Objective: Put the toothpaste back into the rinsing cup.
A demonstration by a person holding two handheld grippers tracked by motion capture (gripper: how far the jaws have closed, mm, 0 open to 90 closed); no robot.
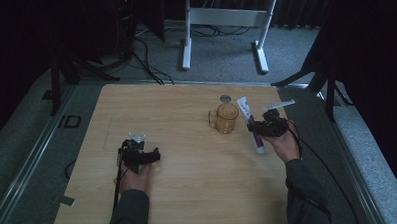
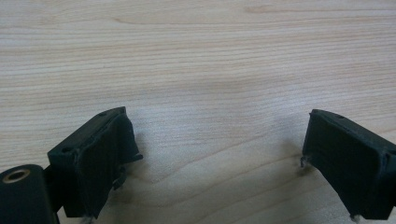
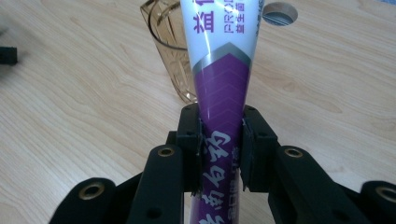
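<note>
A white and purple toothpaste tube [image 1: 250, 124] lies lengthwise at the right of the wooden table [image 1: 176, 103], its white end toward the back. My right gripper [image 1: 253, 128] is shut on the purple part of the tube [image 3: 223, 93], one jaw on each side. An amber glass mug [image 1: 225, 118] stands upright just left of the tube; in the right gripper view the mug [image 3: 172, 46] is behind the tube. My left gripper [image 1: 148, 155] rests at the table's left, open, with only bare wood between its wide-apart jaws [image 2: 219, 163].
A round grommet hole [image 1: 225, 97] sits in the table behind the mug. White desk legs [image 1: 186, 47] and cables [image 1: 144, 59] are on the carpet beyond the table's far edge. A dark stand [image 1: 315, 68] is at the back right.
</note>
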